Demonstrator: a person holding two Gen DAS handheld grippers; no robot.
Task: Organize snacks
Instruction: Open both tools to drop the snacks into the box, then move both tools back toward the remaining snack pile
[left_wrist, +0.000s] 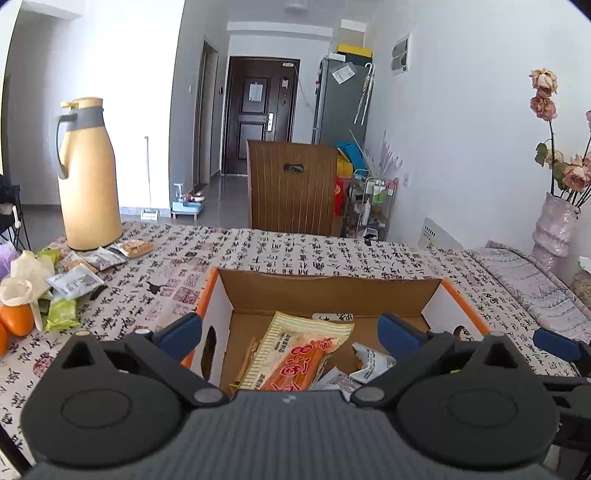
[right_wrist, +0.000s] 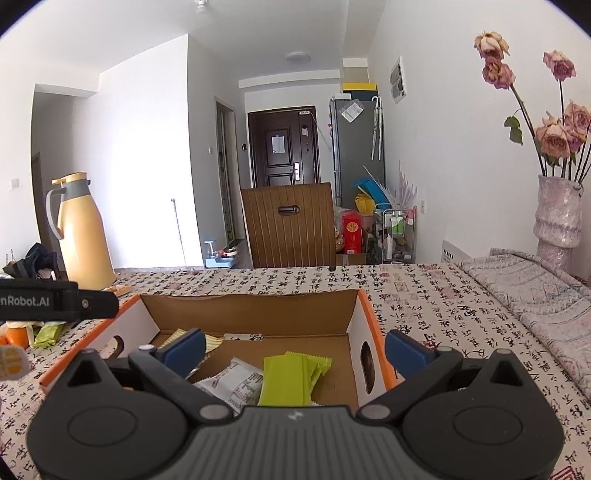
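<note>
An open cardboard box (left_wrist: 332, 291) with an orange rim sits on the patterned tablecloth. My left gripper (left_wrist: 290, 334) hovers over its near left part, open and holding nothing. Below it lie a cream-and-orange snack packet (left_wrist: 299, 354) and white packets (left_wrist: 365, 365). My right gripper (right_wrist: 295, 352) is open and holding nothing over the right part of the box (right_wrist: 251, 314), above two green packets (right_wrist: 291, 380) and a white packet (right_wrist: 232, 384). Loose snack packets (left_wrist: 74, 280) lie on the table to the left of the box.
A tall yellow thermos jug (left_wrist: 88, 173) stands at the far left, behind the loose snacks. Oranges (left_wrist: 14, 321) and crumpled tissue lie at the left edge. A vase of dried roses (right_wrist: 557, 221) stands at the right on a folded cloth. A wooden chair back (left_wrist: 291, 184) rises behind the table.
</note>
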